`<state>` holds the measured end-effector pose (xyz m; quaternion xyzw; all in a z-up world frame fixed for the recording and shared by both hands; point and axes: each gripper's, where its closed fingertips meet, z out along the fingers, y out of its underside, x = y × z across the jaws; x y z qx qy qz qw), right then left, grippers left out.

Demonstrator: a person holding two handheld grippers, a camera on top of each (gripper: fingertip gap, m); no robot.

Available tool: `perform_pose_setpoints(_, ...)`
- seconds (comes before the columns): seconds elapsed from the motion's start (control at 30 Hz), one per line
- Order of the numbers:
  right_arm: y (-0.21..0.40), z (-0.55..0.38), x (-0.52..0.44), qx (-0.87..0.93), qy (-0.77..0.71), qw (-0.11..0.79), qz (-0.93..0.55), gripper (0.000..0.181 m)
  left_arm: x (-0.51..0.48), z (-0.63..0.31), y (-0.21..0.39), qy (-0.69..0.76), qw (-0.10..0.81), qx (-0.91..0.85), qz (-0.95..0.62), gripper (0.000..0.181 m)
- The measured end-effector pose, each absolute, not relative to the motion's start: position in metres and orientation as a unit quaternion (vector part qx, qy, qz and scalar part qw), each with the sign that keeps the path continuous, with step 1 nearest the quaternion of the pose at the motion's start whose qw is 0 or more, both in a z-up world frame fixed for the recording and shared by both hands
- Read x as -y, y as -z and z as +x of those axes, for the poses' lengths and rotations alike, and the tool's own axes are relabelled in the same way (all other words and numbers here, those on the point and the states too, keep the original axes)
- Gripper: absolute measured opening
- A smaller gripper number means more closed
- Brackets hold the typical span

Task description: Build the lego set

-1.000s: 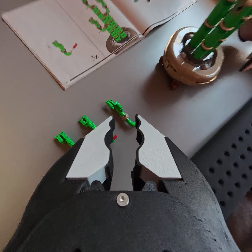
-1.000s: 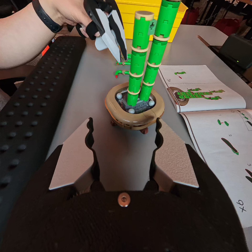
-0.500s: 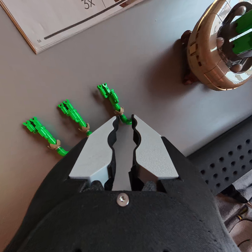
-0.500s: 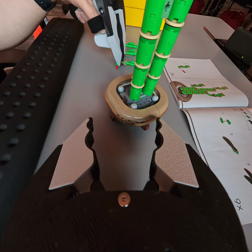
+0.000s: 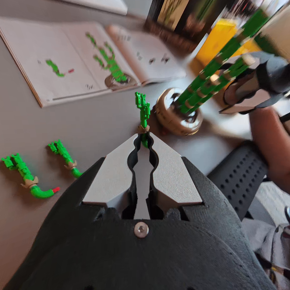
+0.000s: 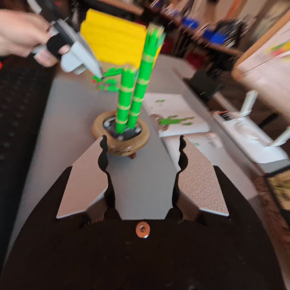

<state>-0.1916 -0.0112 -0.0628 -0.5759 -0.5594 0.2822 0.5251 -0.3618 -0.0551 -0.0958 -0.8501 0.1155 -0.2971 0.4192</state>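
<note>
My left gripper (image 5: 143, 136) is shut on the curved base of a green bamboo branch piece (image 5: 143, 109) and holds it upright above the grey table. Two more green branch pieces (image 5: 64, 157) (image 5: 23, 174) lie on the table to its left. The tan pot (image 5: 177, 117) with green bamboo stalks (image 5: 211, 78) stands just beyond. In the right wrist view my right gripper (image 6: 142, 138) is open and empty in front of the pot (image 6: 120, 133) and its stalks (image 6: 133, 94). The left gripper (image 6: 84, 61) shows there at the far left, holding the branch (image 6: 113, 72).
An open instruction booklet (image 5: 75, 62) lies on the table behind the branches; it also shows in the right wrist view (image 6: 177, 116). A yellow bin (image 6: 114, 39) stands at the far end. A black perforated mat (image 5: 240, 178) runs along the table's edge. A white device (image 6: 251, 141) sits at the right. My right fingertips sit around 20 centimetres from my left ones. The pot (image 6: 120, 133) lies around 5 centimetres away from my right fingertips.
My left gripper closed on the nearest branch piece and lifted it off the table, tilting upward. My right gripper pulled back a little from the pot and stayed open.
</note>
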Motion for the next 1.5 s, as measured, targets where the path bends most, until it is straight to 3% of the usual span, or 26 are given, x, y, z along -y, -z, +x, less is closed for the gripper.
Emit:
perform_pose_setpoints(0.03, 0.040, -0.186, 0.012, 0.544, -0.263, 0.567, -0.560, 0.089, 0.059, -0.360, 0.084, 0.309, 0.446, -0.107, -0.833, 0.006)
perform_pose_setpoints(0.1, -0.005, -0.181, 0.035, 0.530, -0.221, 0.638, -0.513, 0.083, 0.072, -0.354, 0.065, 0.336, 0.485, -0.092, -0.802, 0.006)
perform_pose_setpoints(0.2, -0.041, -0.210, 0.106, 0.559, -0.208, 0.679, -0.428, 0.052, 0.090, -0.345, 0.047, 0.361, 0.513, -0.084, -0.774, 0.006)
perform_pose_setpoints(0.47, 0.018, -0.300, 0.140, 0.640, -0.112, 0.621, -0.438, 0.046, 0.119, -0.312, 0.013, 0.354, 0.577, -0.112, -0.727, 0.006)
perform_pose_setpoints(0.57, 0.014, -0.306, 0.140, 0.637, -0.093, 0.634, -0.428, 0.025, 0.125, -0.307, 0.007, 0.344, 0.591, -0.119, -0.720, 0.006)
perform_pose_setpoints(0.73, 0.013, -0.312, 0.145, 0.636, -0.104, 0.633, -0.429, 0.024, 0.130, -0.305, 0.001, 0.358, 0.598, -0.112, -0.708, 0.006)
perform_pose_setpoints(0.9, 0.011, -0.312, 0.148, 0.631, -0.107, 0.641, -0.423, 0.007, 0.131, -0.304, 0.003, 0.359, 0.598, -0.111, -0.708, 0.006)
perform_pose_setpoints(1.1, 0.021, -0.308, 0.148, 0.641, -0.119, 0.624, -0.430, 0.006, 0.131, -0.301, 0.014, 0.359, 0.588, -0.118, -0.715, 0.006)
perform_pose_setpoints(1.33, 0.021, -0.294, 0.155, 0.654, -0.128, 0.630, -0.399, 0.006, 0.144, -0.300, 0.015, 0.445, 0.559, -0.151, -0.684, 0.030)
perform_pose_setpoints(1.5, 0.018, -0.284, 0.164, 0.666, -0.157, 0.630, -0.367, 0.006, 0.163, -0.288, 0.015, 0.543, 0.496, -0.193, -0.649, 0.026)
